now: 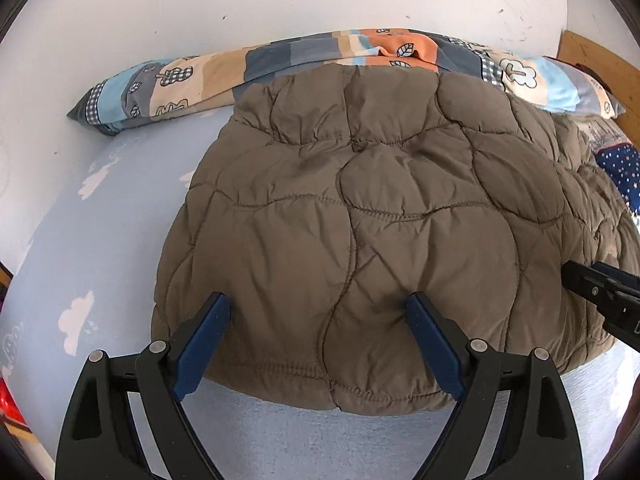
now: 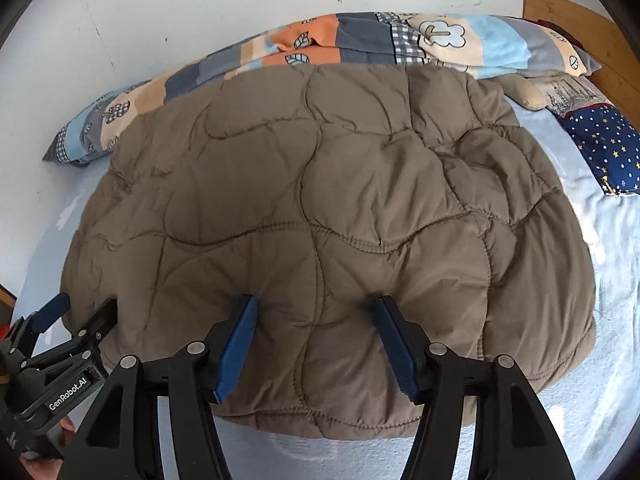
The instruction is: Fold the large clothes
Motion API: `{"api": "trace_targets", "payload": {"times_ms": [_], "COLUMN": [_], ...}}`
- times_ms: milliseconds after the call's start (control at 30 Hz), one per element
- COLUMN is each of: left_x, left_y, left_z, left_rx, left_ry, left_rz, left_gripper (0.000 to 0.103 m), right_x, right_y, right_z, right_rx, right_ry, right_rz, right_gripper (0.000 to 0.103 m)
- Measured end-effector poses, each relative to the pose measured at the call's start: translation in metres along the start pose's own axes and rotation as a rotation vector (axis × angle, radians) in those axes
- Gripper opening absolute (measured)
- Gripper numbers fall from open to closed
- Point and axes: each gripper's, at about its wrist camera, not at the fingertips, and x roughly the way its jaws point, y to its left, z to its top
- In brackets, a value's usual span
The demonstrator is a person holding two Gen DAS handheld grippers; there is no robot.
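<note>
Both grippers, left and right, spread wide, press empty-handed onto the brown quilted jacket.

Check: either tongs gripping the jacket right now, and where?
Nothing held. Left tongs and right tongs are both open, tips pressing the brown quilted jacket near its front hem.

jacket: plain olive-brown, wavy quilting
sheet: pale blue, white clouds
blanket: orange, blue, cream and grey patches, leaves
pillow: navy, stars and dots
wall: white
</note>
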Motion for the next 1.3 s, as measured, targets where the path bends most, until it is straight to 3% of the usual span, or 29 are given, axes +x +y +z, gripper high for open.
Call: {"api": "trace_targets", "payload": {"times_ms": [733,1000,1300], "left_x": [-0.001,-0.015,-0.027], "left_y": [-0.003,-0.005,-0.010], "left_z": [-0.001,0.001,0.001], "left_rx": [0.045,0.061,0.106], "left_ry": [-0.004,-0.020,-0.056], "left_rz": [0.037,0.035,0.058], "left_gripper": [0.093,0.093,0.093], "right_x": [0.002,-0.025,-0.044], "right_y": [0.002,-0.013,-0.030], "right_z": [0.001,0.003,0.006], "right_rx": [-0.013,0.058,0.110], "right_ry": [0.044,0.011,-0.040], "right_rz": [-0.014,0.034,0.018], "right_gripper": [0.072,0.072,0.072]}}
